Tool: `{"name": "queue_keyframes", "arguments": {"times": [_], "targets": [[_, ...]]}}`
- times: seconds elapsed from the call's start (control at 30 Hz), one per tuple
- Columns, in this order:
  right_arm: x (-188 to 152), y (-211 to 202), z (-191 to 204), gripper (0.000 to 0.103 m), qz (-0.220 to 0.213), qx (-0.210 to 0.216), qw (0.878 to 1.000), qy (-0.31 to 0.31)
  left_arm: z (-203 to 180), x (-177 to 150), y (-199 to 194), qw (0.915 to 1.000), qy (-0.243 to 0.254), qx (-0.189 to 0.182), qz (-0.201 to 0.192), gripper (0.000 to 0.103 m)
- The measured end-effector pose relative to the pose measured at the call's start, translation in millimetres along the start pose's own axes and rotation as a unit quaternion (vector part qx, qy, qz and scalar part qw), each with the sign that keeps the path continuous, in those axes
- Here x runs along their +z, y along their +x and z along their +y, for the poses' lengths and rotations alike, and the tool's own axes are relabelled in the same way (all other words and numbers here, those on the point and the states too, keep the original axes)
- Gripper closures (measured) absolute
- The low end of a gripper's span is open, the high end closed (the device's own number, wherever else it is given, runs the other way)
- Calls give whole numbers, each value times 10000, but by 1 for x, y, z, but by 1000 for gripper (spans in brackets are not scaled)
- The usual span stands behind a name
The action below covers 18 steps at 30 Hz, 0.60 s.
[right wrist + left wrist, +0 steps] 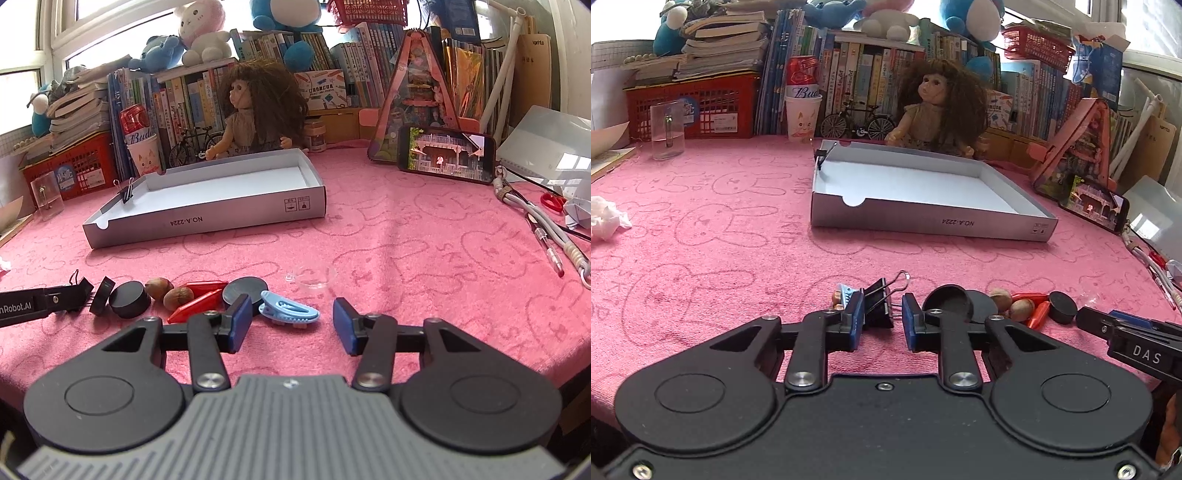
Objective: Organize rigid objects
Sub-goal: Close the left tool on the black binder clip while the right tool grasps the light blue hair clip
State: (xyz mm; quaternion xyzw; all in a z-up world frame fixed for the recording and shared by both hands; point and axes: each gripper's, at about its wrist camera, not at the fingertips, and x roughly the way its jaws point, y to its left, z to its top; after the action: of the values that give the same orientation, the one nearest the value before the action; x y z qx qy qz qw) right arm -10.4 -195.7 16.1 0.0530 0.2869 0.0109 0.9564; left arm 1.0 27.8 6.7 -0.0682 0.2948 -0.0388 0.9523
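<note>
We note L claw [879, 321] open w/ binder clip [881, 301] between pads, near side of box [934, 223]. R claw [291, 325] open by hair clip [288, 313]. Advise centring before closing.

Bare pink cloth [406, 236] runs from the near clutter to the box [207, 218]. Books [207, 96] and a doll [255, 110] wall off the far edge.

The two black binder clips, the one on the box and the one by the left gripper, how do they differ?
The binder clip on the box is clamped upright onto the cardboard box wall; the binder clip on the cloth lies loose between the left gripper fingers. The first sits far back, the second up front. Both are black with wire handles.
</note>
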Motion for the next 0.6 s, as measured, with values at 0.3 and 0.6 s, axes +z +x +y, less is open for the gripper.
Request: {"name": "queue_keyframes", "arguments": {"times": [0.3,0.6], "targets": [[1,-1,-4,47,-105,-104,9997,169,3,2,8,9998,-156,-48,59,81],[-1,2,-2,47,-54,-47,9998,206,-2,2,13,9999,-139,38,22,81]]}}
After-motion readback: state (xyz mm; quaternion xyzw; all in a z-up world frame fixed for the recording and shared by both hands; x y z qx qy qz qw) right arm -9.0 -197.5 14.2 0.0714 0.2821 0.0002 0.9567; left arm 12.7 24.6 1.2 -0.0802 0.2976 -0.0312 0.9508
